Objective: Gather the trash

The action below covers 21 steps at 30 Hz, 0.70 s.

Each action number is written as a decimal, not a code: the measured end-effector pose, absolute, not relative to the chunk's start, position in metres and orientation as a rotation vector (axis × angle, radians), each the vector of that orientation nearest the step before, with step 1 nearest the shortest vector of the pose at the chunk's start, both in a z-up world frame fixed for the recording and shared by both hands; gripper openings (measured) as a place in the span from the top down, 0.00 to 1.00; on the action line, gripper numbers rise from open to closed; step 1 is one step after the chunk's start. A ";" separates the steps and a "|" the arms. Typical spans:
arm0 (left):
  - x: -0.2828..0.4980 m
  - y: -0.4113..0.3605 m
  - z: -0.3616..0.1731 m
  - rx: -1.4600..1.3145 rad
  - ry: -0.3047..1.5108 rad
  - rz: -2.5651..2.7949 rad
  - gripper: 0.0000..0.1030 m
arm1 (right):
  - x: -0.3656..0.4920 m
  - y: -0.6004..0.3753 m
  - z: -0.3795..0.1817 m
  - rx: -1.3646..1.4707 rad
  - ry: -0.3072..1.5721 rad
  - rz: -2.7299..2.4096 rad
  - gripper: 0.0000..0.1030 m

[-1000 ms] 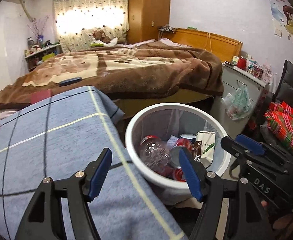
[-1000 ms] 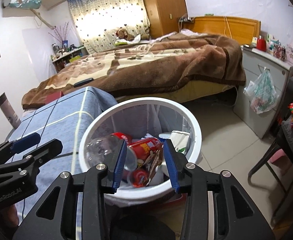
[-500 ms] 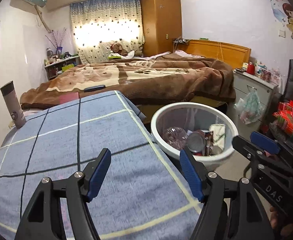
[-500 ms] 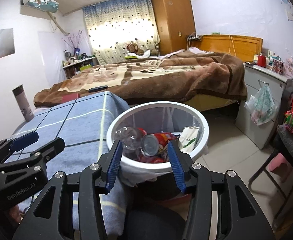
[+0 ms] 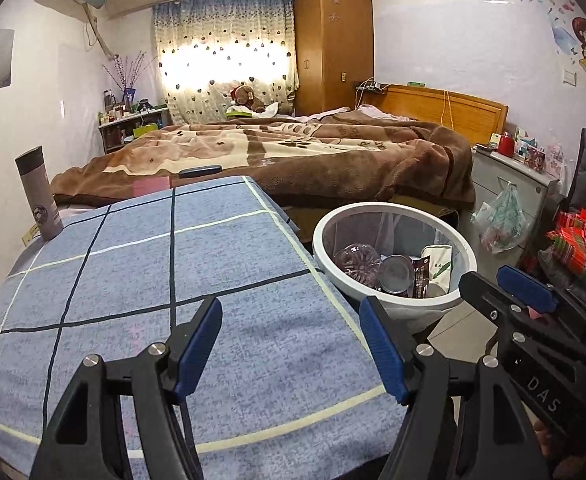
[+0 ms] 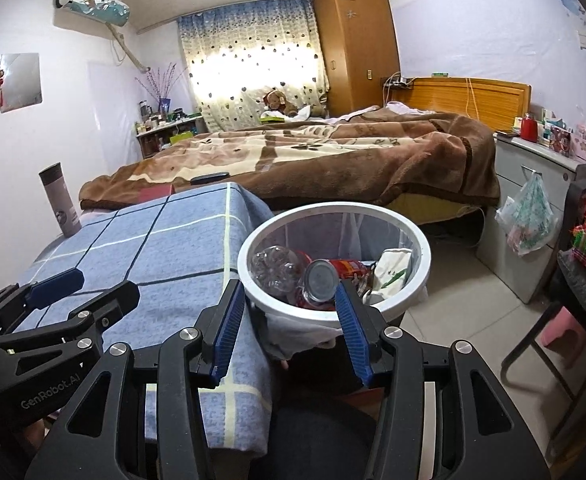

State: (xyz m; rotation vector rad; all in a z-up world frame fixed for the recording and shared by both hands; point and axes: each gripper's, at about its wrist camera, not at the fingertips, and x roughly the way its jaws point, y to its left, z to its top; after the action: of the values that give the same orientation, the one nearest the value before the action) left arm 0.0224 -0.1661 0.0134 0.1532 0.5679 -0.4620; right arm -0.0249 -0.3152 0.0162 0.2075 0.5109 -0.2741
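A white round bin (image 5: 405, 303) (image 6: 423, 264) stands on the floor by the table's right edge. It holds a clear plastic bottle (image 6: 273, 268), a tin can (image 6: 321, 280), a red can (image 6: 349, 266) and a white packet (image 6: 393, 268). My left gripper (image 5: 291, 344) hangs open over the blue checked tablecloth (image 5: 133, 272), nothing between its blue pads. My right gripper (image 6: 291, 320) is open and empty too, just in front of the bin's near rim. In each wrist view the other gripper shows at the side: the right gripper (image 5: 489, 276), the left gripper (image 6: 105, 282).
A grey flask (image 5: 39, 196) stands at the table's far left corner. Behind the table lies a bed under a brown blanket (image 5: 293, 152). A grey cabinet with a hanging plastic bag (image 6: 529, 216) is to the right, beside a chair with red plaid cloth (image 5: 581, 248).
Both grippers have drawn back from above the bin, which now looks farther off. More of the tablecloth and the flask have come into view. The right jaws stand wider.
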 end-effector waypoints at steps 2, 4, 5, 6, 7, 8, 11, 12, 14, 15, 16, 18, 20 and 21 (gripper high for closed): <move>0.022 -0.165 0.014 0.148 0.569 -0.459 0.29 | -0.026 -0.313 0.016 0.208 0.508 -0.270 0.52; 0.022 -0.163 0.013 0.147 0.569 -0.458 0.29 | -0.027 -0.313 0.017 0.205 0.507 -0.271 0.52; 0.021 -0.162 0.013 0.149 0.568 -0.455 0.29 | -0.027 -0.312 0.016 0.206 0.507 -0.269 0.52; 0.021 -0.161 0.013 0.152 0.569 -0.456 0.29 | -0.027 -0.312 0.016 0.209 0.507 -0.268 0.52; 0.020 -0.161 0.013 0.152 0.569 -0.456 0.29 | -0.028 -0.312 0.017 0.212 0.506 -0.267 0.52; 0.020 -0.161 0.014 0.153 0.568 -0.456 0.29 | -0.028 -0.312 0.017 0.212 0.507 -0.269 0.52; 0.020 -0.161 0.014 0.153 0.569 -0.458 0.29 | -0.029 -0.310 0.018 0.213 0.505 -0.271 0.52; 0.020 -0.161 0.014 0.153 0.570 -0.457 0.29 | -0.029 -0.310 0.018 0.213 0.504 -0.272 0.52; 0.020 -0.160 0.015 0.151 0.569 -0.453 0.29 | -0.029 -0.310 0.018 0.214 0.506 -0.271 0.52; 0.019 -0.160 0.015 0.152 0.569 -0.451 0.29 | -0.029 -0.310 0.018 0.215 0.507 -0.272 0.52; 0.019 -0.160 0.015 0.151 0.570 -0.451 0.29 | -0.029 -0.310 0.019 0.217 0.507 -0.271 0.52; 0.020 -0.161 0.015 0.153 0.570 -0.452 0.29 | -0.029 -0.311 0.018 0.217 0.506 -0.271 0.52; 0.019 -0.160 0.015 0.152 0.571 -0.450 0.29 | -0.029 -0.311 0.019 0.218 0.507 -0.271 0.52; 0.019 -0.159 0.015 0.153 0.569 -0.449 0.29 | -0.029 -0.311 0.018 0.217 0.506 -0.270 0.52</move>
State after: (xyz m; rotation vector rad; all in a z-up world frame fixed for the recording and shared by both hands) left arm 0.0187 -0.1595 0.0152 0.1534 0.5691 -0.4491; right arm -0.0291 -0.3109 0.0181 0.2167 0.5059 -0.2703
